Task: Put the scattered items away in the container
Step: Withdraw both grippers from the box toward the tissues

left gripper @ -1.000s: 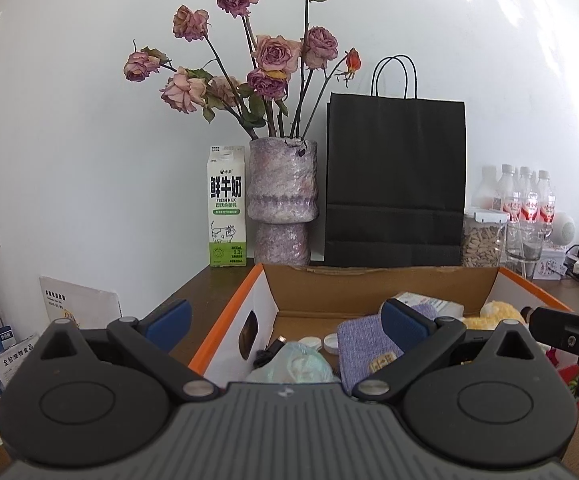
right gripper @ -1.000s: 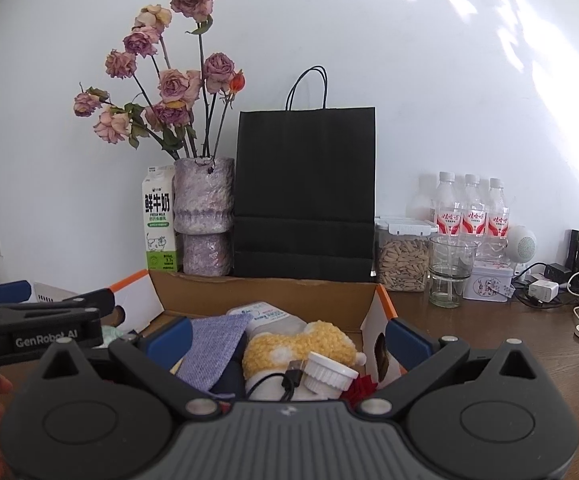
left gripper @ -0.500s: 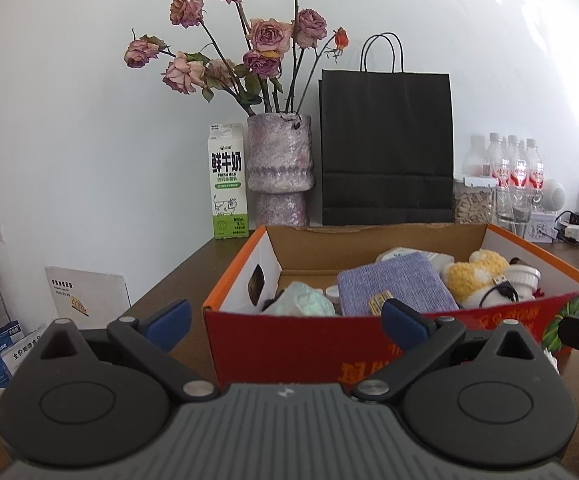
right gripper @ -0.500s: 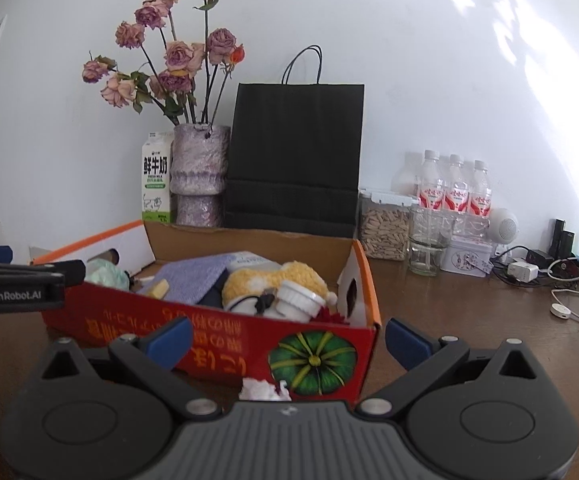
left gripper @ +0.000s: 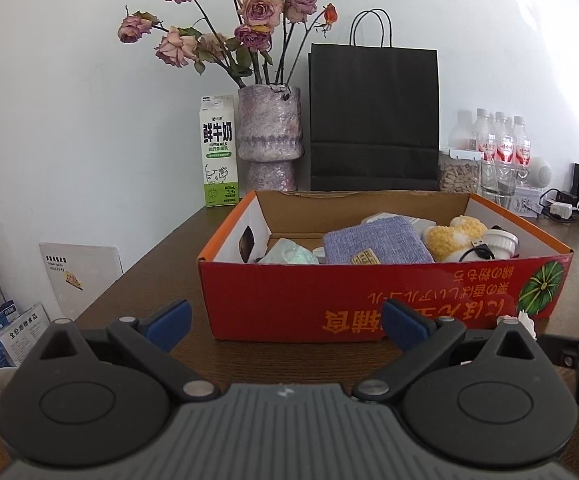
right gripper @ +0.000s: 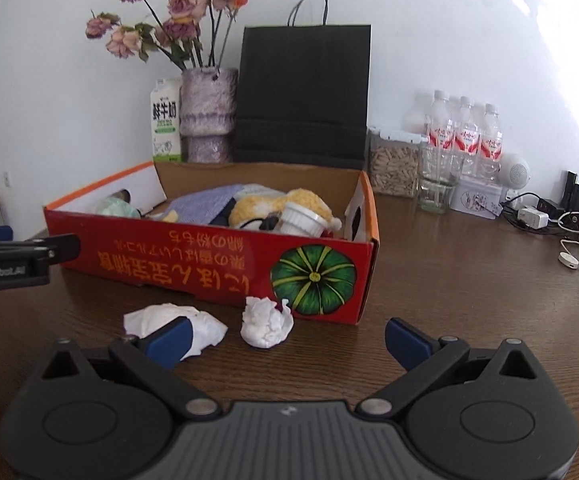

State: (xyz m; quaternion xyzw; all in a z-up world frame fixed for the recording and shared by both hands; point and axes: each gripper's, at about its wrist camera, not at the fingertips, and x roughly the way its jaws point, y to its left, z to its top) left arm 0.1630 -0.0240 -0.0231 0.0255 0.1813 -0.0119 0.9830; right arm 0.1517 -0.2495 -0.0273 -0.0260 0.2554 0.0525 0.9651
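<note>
A red cardboard box (left gripper: 369, 296) with a pumpkin print stands on the brown table; it also shows in the right wrist view (right gripper: 193, 268). Inside lie a purple cloth (left gripper: 373, 246), a yellow plush toy (left gripper: 451, 236), a white cup (right gripper: 299, 220) and a pale green item (left gripper: 289, 256). Two crumpled white tissues (right gripper: 267, 322) (right gripper: 205, 326) lie on the table in front of the box. My left gripper (left gripper: 285, 322) is open and empty, in front of the box. My right gripper (right gripper: 285, 340) is open and empty, just short of the tissues.
Behind the box stand a milk carton (left gripper: 218, 152), a vase of dried roses (left gripper: 269, 136), a black paper bag (left gripper: 373, 116), a jar (right gripper: 393, 168), water bottles (right gripper: 465, 136) and a glass (right gripper: 433, 196). Cables and chargers (right gripper: 549, 220) lie at the right.
Both grippers have pulled back and away from the box. The box's red front and the two tissues on the table have come into view.
</note>
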